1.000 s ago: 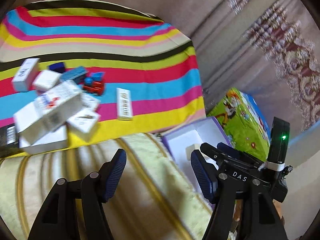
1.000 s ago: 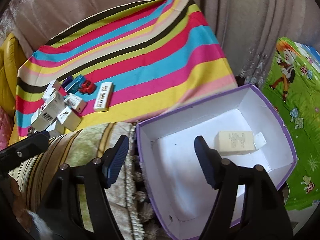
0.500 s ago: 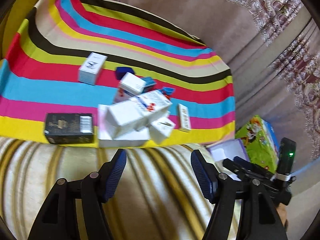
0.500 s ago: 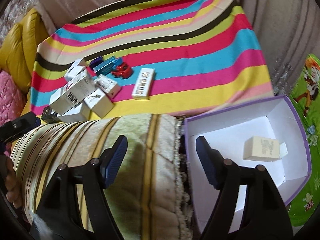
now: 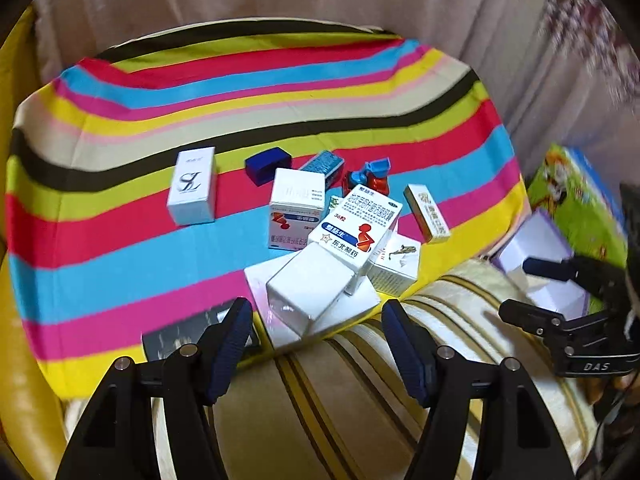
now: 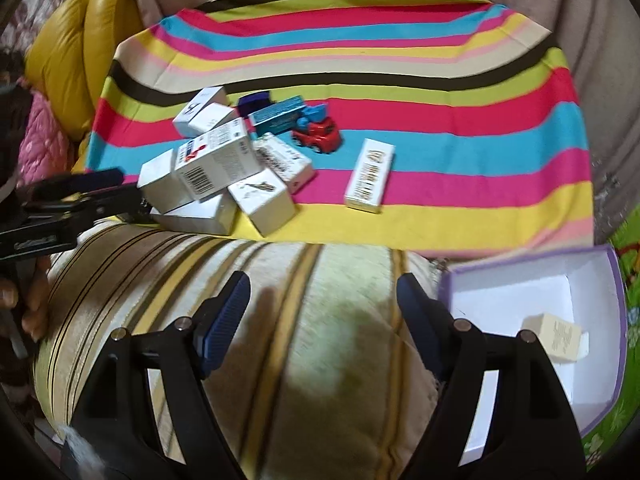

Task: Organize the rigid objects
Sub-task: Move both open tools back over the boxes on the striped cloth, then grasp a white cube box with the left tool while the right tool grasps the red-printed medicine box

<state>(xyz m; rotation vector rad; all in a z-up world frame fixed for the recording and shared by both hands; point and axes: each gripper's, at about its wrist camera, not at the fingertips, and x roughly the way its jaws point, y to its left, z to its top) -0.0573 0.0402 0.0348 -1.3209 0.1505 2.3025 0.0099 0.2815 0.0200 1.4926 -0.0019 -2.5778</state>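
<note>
Near the striped cloth's (image 5: 120,240) front edge, the tumbled pile of boxes (image 5: 332,264) looks light, stiff and crushable, best pinched across a narrow side, while left gripper (image 5: 316,340) and right gripper (image 6: 322,314), just widening, gape empty.

I'm seeing my right gripper (image 6: 320,312), jaws just been widening w/ nothing between, hovering over striped cushion (image 6: 280,320); boxes pile (image 6: 216,176) ahead, purple-rimmed box (image 6: 612,320) sitting right.
</note>
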